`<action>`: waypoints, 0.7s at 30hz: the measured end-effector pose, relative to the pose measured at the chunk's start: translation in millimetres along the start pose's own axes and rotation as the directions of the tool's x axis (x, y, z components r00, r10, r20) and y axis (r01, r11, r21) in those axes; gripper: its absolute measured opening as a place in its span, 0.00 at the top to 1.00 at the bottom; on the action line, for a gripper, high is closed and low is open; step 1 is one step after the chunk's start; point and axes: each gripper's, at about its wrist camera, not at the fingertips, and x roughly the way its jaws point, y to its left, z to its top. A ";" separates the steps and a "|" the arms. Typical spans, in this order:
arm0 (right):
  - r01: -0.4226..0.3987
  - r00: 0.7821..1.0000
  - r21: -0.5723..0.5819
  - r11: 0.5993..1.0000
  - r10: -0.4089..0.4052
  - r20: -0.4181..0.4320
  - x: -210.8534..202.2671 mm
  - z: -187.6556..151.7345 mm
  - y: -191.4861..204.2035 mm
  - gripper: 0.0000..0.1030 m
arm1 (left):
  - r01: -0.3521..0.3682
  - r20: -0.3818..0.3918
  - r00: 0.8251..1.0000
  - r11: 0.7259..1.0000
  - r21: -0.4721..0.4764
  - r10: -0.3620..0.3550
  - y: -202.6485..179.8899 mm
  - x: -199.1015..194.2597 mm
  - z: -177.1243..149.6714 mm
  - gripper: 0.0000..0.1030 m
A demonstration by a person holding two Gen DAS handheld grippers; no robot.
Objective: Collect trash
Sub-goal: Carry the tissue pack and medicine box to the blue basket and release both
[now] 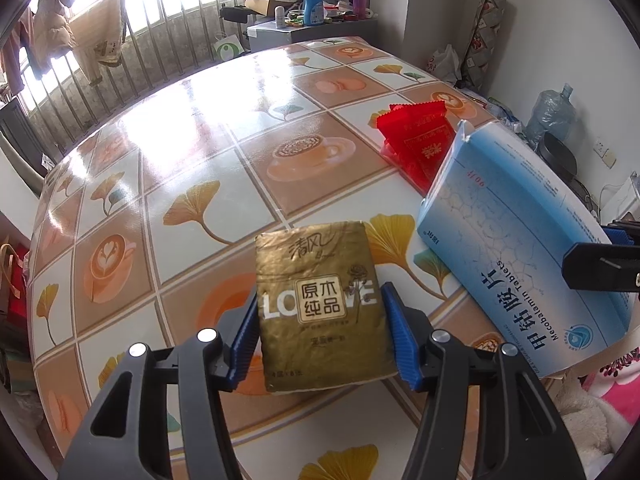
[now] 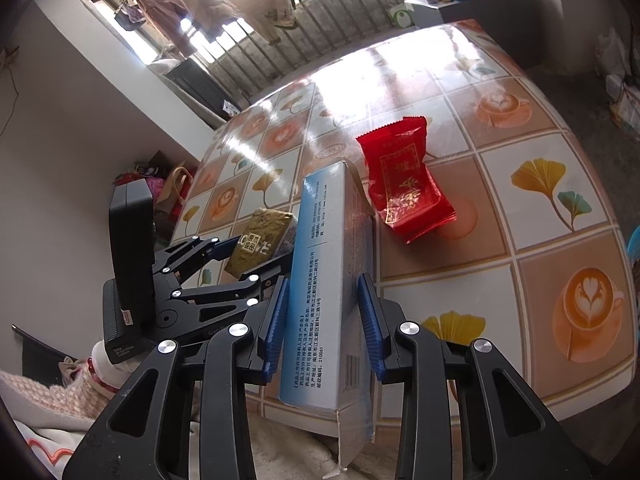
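Note:
A gold tissue pack (image 1: 320, 304) sits between the blue pads of my left gripper (image 1: 320, 302), which is shut on its two sides just above the patterned table (image 1: 180, 140). My right gripper (image 2: 323, 284) is shut on a blue-and-white medicine box (image 2: 332, 280), which stands on its narrow edge with its open flap toward the camera. In the left wrist view the box (image 1: 520, 248) is tilted at the right, with a right finger (image 1: 600, 266) at its side. A red snack packet (image 2: 404, 176) lies flat on the table beyond the box, also in the left view (image 1: 420, 140). The left gripper (image 2: 256, 252) holds the pack (image 2: 260, 240) just left of the box.
The table (image 2: 520, 208) has a glossy cloth with coffee-cup and leaf prints. Behind it stands a grey cabinet (image 1: 312, 36) with a blue bottle (image 1: 313, 6) and clutter. A window railing (image 1: 160, 40) runs along the back. A water jug (image 1: 554, 108) is by the right wall.

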 end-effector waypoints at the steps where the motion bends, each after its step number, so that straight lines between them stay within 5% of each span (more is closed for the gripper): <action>1: -0.001 1.000 0.000 1.000 0.001 0.002 -0.1 0.3 0.0 0.69 | -0.002 0.002 1.000 1.000 -0.001 0.002 0.4 -1.1 0.1 0.46; 21: -0.067 0.993 0.042 0.997 0.063 0.096 -28.1 4.5 -7.7 0.73 | -0.028 0.073 0.997 1.000 -0.007 0.028 3.0 -26.4 2.3 0.46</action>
